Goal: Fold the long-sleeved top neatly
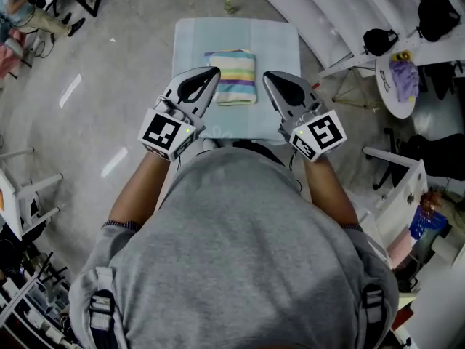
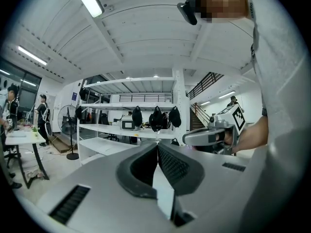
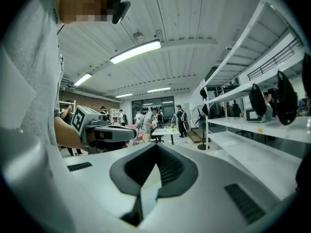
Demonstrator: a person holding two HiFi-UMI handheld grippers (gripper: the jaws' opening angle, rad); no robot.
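The long-sleeved top [image 1: 232, 75] lies folded into a small striped rectangle on the pale blue table [image 1: 280, 46] in the head view. My left gripper [image 1: 215, 71] hovers beside the top's left edge, jaws shut and empty. My right gripper [image 1: 267, 75] hovers just right of the top, also shut with nothing in it. Both are held level in front of the person's chest, above the table's near half. In the left gripper view the closed jaws [image 2: 157, 143] point at the room, with the right gripper [image 2: 209, 136] alongside. The right gripper view shows its closed jaws [image 3: 156, 144] and the left gripper [image 3: 109, 132].
White shelving [image 1: 327, 13] runs along the upper right. A small round table [image 1: 396, 86] carries a purple item [image 1: 404, 78]. A blue crate [image 1: 429, 220] sits at the right edge. A person [image 1: 22, 6] stands at the far upper left on the grey floor.
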